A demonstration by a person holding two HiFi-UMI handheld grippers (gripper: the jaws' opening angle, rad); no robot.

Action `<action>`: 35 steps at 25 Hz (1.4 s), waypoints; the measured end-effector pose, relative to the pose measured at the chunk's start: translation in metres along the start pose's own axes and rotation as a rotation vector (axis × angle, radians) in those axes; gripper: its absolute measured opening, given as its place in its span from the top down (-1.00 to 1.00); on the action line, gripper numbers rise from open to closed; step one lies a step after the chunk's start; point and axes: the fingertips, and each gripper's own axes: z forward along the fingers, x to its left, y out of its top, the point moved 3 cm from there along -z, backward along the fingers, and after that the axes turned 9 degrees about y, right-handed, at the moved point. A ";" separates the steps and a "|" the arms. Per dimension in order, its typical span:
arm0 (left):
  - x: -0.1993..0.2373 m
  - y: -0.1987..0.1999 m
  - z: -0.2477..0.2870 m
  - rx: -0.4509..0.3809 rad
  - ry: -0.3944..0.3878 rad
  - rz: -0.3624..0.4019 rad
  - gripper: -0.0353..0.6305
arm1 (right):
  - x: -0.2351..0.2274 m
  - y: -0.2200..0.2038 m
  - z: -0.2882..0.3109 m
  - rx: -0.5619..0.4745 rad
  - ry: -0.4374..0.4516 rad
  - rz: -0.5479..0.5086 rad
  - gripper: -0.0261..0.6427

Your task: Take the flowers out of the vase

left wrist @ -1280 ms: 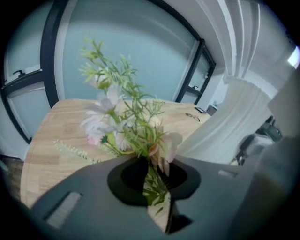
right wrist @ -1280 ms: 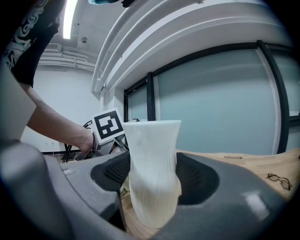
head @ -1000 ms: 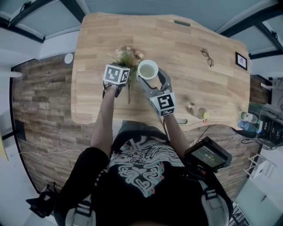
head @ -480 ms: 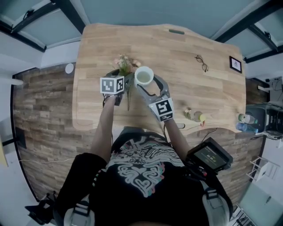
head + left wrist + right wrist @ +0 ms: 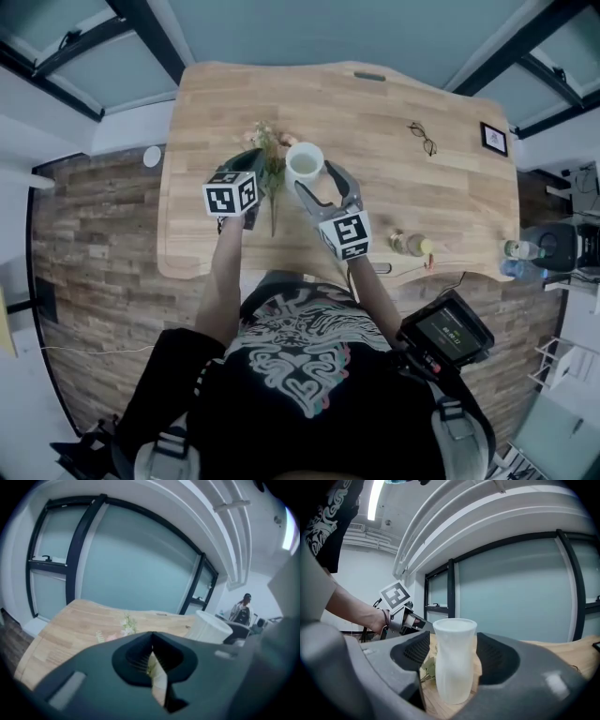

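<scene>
The fingers (image 5: 93,681) of my left gripper (image 5: 246,169) are pressed together on nothing, held over the tabletop (image 5: 394,131) just left of the flowers (image 5: 268,148). The flowers lie flat on the wood, out of the vase (image 5: 305,161) and right beside it, with the stem pointing toward me. The fingers (image 5: 506,660) of my right gripper (image 5: 317,180) clasp the white vase from both sides and it stands upright between them, while glasses (image 5: 424,139) and a small frame (image 5: 492,139) sit well apart toward the far right.

white vase (image 5: 305,161), pale pink-and-green flowers (image 5: 265,139), light wood-grain table (image 5: 422,206)
</scene>
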 end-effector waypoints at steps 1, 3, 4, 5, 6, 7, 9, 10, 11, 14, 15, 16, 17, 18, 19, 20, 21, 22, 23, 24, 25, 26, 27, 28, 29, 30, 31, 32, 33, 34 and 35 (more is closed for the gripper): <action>-0.003 0.004 -0.007 -0.031 -0.006 0.002 0.93 | 0.001 -0.002 -0.004 0.009 -0.007 0.002 0.00; -0.010 0.011 -0.019 -0.086 -0.017 0.012 0.93 | 0.002 -0.005 -0.011 0.012 -0.019 0.011 0.00; -0.012 0.013 -0.023 -0.105 -0.014 0.024 0.93 | 0.003 -0.005 -0.014 0.008 -0.023 0.016 0.00; -0.015 0.015 -0.026 -0.116 -0.006 0.041 0.93 | 0.003 -0.005 -0.017 0.005 -0.025 0.018 0.00; -0.017 0.016 -0.029 -0.125 0.002 0.059 0.93 | 0.004 -0.004 -0.019 0.003 -0.027 0.015 0.00; -0.019 0.016 -0.032 -0.132 0.007 0.075 0.93 | 0.005 -0.003 -0.020 0.002 -0.029 0.011 0.00; -0.024 0.015 -0.041 -0.151 0.006 0.098 0.93 | 0.007 -0.001 -0.025 0.002 -0.041 -0.003 0.02; -0.027 0.015 -0.046 -0.163 0.004 0.106 0.93 | 0.007 0.001 -0.028 0.005 -0.055 -0.015 0.15; -0.029 0.015 -0.051 -0.176 0.004 0.113 0.93 | 0.007 0.003 -0.031 0.009 -0.073 -0.030 0.33; -0.035 0.016 -0.060 -0.214 0.021 0.148 0.93 | 0.003 0.009 -0.038 0.008 -0.118 -0.056 0.92; -0.038 0.016 -0.064 -0.225 0.026 0.161 0.93 | 0.004 0.011 -0.040 0.001 -0.123 -0.051 0.92; -0.040 0.016 -0.069 -0.238 0.030 0.170 0.93 | 0.006 0.014 -0.042 -0.009 -0.127 -0.043 0.92; -0.042 0.017 -0.075 -0.258 0.031 0.170 0.93 | 0.009 0.017 -0.045 -0.020 -0.131 -0.036 0.92; -0.043 0.019 -0.081 -0.287 0.029 0.160 0.93 | 0.011 0.020 -0.046 -0.029 -0.136 -0.034 0.92; -0.045 0.022 -0.086 -0.319 0.025 0.144 0.93 | 0.012 0.024 -0.047 -0.035 -0.141 -0.036 0.92; -0.048 0.025 -0.090 -0.346 0.022 0.134 0.93 | 0.012 0.026 -0.047 -0.037 -0.143 -0.042 0.92; -0.050 0.027 -0.092 -0.362 0.025 0.142 0.93 | 0.012 0.028 -0.047 -0.038 -0.144 -0.049 0.92; -0.053 0.027 -0.093 -0.368 0.034 0.168 0.93 | 0.012 0.030 -0.047 -0.039 -0.146 -0.056 0.92; -0.055 0.027 -0.093 -0.367 0.044 0.203 0.93 | 0.012 0.032 -0.048 -0.042 -0.149 -0.058 0.92; -0.058 0.027 -0.094 -0.365 0.051 0.234 0.93 | 0.011 0.034 -0.048 -0.047 -0.156 -0.056 0.92; -0.059 0.028 -0.095 -0.362 0.059 0.256 0.93 | 0.009 0.038 -0.048 -0.053 -0.166 -0.050 0.92; -0.060 0.029 -0.096 -0.361 0.068 0.272 0.93 | 0.007 0.041 -0.049 -0.058 -0.181 -0.044 0.92; -0.060 0.031 -0.099 -0.365 0.079 0.286 0.93 | 0.004 0.044 -0.050 -0.058 -0.199 -0.036 0.92; -0.060 0.034 -0.102 -0.372 0.089 0.295 0.93 | 0.001 0.047 -0.052 -0.056 -0.217 -0.026 0.92; -0.059 0.037 -0.106 -0.383 0.100 0.294 0.93 | -0.002 0.050 -0.053 -0.057 -0.231 -0.014 0.92; -0.057 0.042 -0.110 -0.398 0.111 0.277 0.93 | -0.004 0.054 -0.054 -0.061 -0.238 -0.003 0.92; -0.053 0.046 -0.115 -0.414 0.122 0.250 0.93 | -0.005 0.058 -0.054 -0.067 -0.243 0.004 0.92; -0.050 0.049 -0.119 -0.427 0.132 0.225 0.93 | -0.005 0.062 -0.055 -0.072 -0.245 0.007 0.92; -0.048 0.051 -0.122 -0.435 0.139 0.212 0.93 | -0.005 0.065 -0.056 -0.076 -0.247 0.007 0.92; -0.047 0.052 -0.124 -0.438 0.144 0.213 0.93 | -0.006 0.068 -0.057 -0.081 -0.249 0.005 0.92; -0.047 0.053 -0.126 -0.440 0.147 0.221 0.93 | -0.006 0.071 -0.058 -0.086 -0.253 -0.001 0.92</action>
